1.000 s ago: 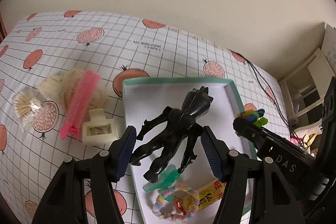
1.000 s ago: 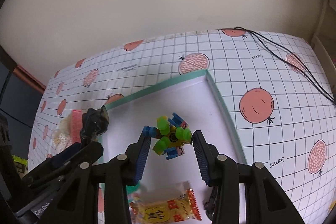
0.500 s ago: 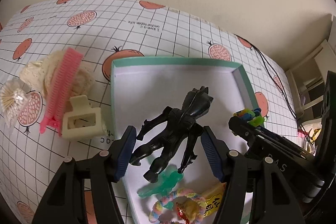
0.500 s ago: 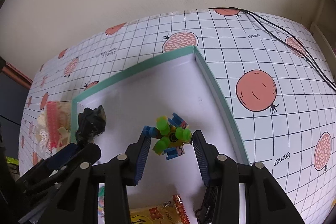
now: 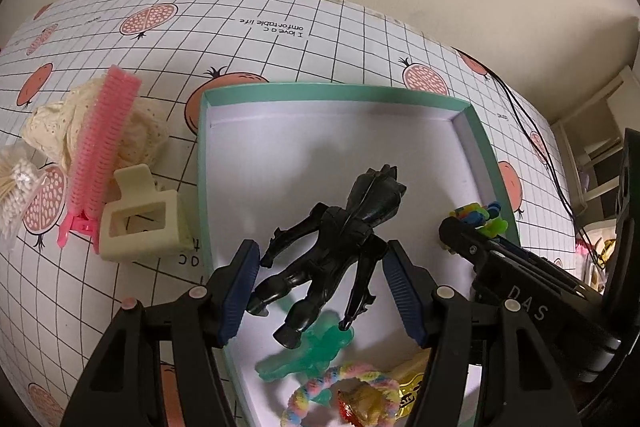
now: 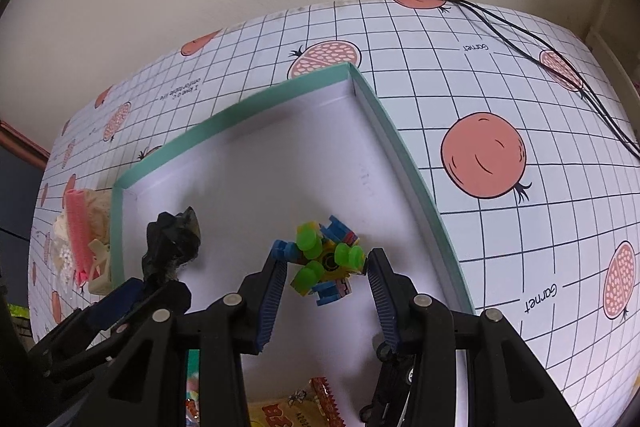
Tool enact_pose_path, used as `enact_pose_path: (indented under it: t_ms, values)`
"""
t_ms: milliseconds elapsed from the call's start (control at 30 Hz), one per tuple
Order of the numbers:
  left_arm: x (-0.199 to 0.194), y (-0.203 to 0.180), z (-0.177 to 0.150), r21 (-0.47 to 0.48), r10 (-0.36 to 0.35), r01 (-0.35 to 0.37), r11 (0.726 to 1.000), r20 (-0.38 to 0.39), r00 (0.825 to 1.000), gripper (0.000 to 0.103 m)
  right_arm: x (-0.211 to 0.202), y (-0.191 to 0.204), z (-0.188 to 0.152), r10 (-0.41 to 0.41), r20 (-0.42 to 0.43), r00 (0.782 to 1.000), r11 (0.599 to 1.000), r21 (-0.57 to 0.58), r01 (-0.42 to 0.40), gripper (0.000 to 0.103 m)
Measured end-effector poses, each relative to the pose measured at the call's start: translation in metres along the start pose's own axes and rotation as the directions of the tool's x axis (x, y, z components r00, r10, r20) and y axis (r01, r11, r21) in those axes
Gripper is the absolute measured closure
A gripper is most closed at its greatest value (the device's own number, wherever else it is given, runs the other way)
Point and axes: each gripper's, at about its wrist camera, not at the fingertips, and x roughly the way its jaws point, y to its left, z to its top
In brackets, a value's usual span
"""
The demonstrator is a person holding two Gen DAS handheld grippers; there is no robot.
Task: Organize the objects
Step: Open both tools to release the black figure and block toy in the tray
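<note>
Left gripper (image 5: 320, 285) is closed on a black action figure (image 5: 340, 239), its blue pads pressing the figure's legs and arms from both sides; the figure hangs tilted above the white floor of a green-rimmed box (image 5: 332, 91). Right gripper (image 6: 326, 273) clamps a multicoloured block toy (image 6: 325, 261) of green, blue and yellow pieces, also held over the box interior, near its right wall. Inside the box, at the near end, lie a translucent green figure (image 5: 316, 349), a pastel twisted hair tie (image 5: 320, 393) and a yellow snack packet (image 6: 298, 407). Outside the box, on the grid-and-pomegranate tablecloth (image 5: 280, 15) to the left: a cream claw clip (image 5: 138, 217) just beside the box wall, a pink comb clip (image 5: 102, 143) lying across a cream lace cloth (image 5: 52, 123), and a bag of cotton swabs (image 5: 14, 181) at the frame edge. Black cables (image 6: 560, 59) cross the far right of the table
</note>
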Motion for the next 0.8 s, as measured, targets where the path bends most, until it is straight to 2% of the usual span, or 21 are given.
enact_pose_path:
  t_ms: [300, 467, 800]
  values:
    - [-0.005, 0.002, 0.001, 0.001, -0.006, 0.006, 1.0, -0.012, 1.0, 0.037, 0.001, 0.003, 0.001, -0.014, -0.007, 1.0, 1.0, -0.018, 0.014, 0.058]
    - [-0.012, 0.002, 0.002, 0.006, 0.0, 0.0, 1.0, -0.001, 1.0, 0.036, -0.001, 0.003, 0.002, -0.015, -0.011, 1.0, 1.0, -0.013, 0.015, 0.053]
    - [-0.036, -0.002, 0.009, 0.013, -0.013, 0.012, 1.0, 0.064, 0.998, 0.035, -0.032, 0.01, 0.011, -0.007, 0.063, 0.998, 0.999, -0.037, 0.01, 0.051]
